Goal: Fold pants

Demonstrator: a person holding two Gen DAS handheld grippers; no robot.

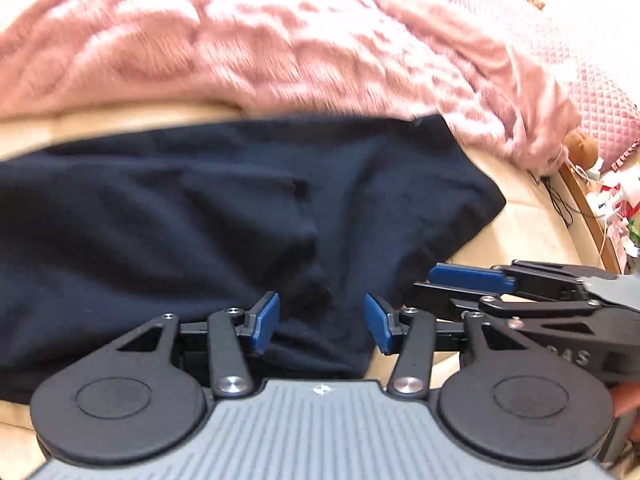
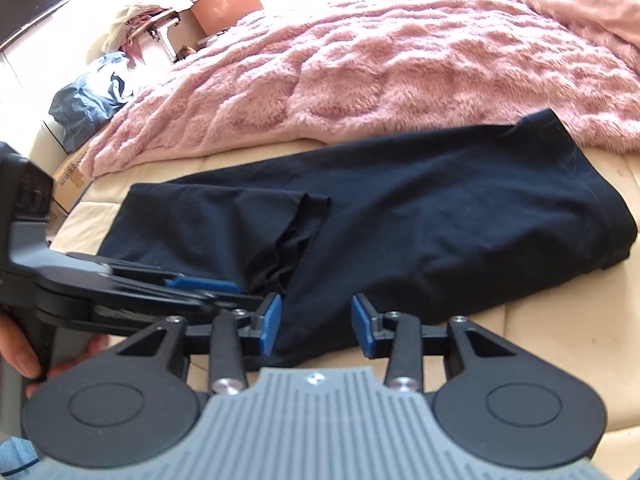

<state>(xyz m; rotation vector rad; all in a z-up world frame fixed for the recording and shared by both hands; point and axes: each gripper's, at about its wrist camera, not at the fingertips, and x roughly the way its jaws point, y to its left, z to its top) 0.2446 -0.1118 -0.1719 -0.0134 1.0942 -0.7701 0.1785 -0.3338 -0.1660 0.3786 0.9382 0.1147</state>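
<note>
Dark navy pants (image 1: pixel 200 208) lie folded lengthwise on the cream sheet (image 1: pixel 532 220), with one leg end lapped over the middle (image 2: pixel 280 220). My left gripper (image 1: pixel 322 320) hovers open over the pants' near edge, its blue pads apart with fabric below them and no pinch. My right gripper (image 2: pixel 318 322) stands open just to the right, over the same near edge (image 2: pixel 400 208). Each gripper shows side-on in the other's view: the right one (image 1: pixel 472 280) and the left one (image 2: pixel 204 284). A hand (image 2: pixel 20 356) holds the left gripper's handle.
A fluffy pink blanket (image 2: pixel 380 64) covers the bed behind the pants. A pink quilted pillow (image 1: pixel 600 92) and a cluttered bedside shelf (image 1: pixel 612 208) are at the right. Beyond the bed's left edge stand a terracotta pot (image 2: pixel 224 0), a blue bag (image 2: pixel 88 100) and a cardboard box (image 2: pixel 70 184).
</note>
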